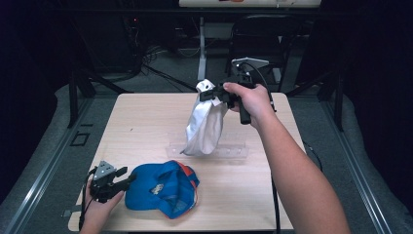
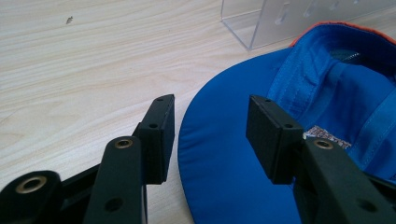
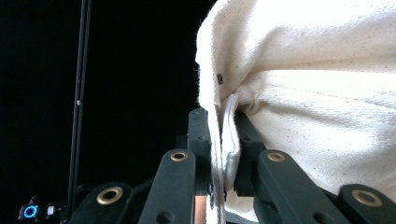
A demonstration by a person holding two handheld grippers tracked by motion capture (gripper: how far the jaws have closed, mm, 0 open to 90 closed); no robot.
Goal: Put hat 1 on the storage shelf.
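Note:
A white fabric cap [image 1: 204, 126] hangs in the air over the middle of the table, and my right gripper [image 1: 210, 93] is shut on its top edge. In the right gripper view the cloth [image 3: 317, 93] is pinched between the two pads of that gripper [image 3: 223, 121]. A blue cap [image 1: 163, 190] with an orange rim lies upside down near the front edge. My left gripper [image 1: 127, 178] rests at its left side, open. In the left gripper view the blue brim [image 2: 224, 163] lies between and below the parted jaws of the left gripper [image 2: 210, 126], and the pads do not touch it.
A clear plastic stand [image 1: 234, 152] lies on the wooden table [image 1: 146, 122] under the hanging cap, and its corner [image 2: 266, 23] sits just beyond the blue cap. Behind the table are a dark chair [image 1: 258, 34] and floor cables.

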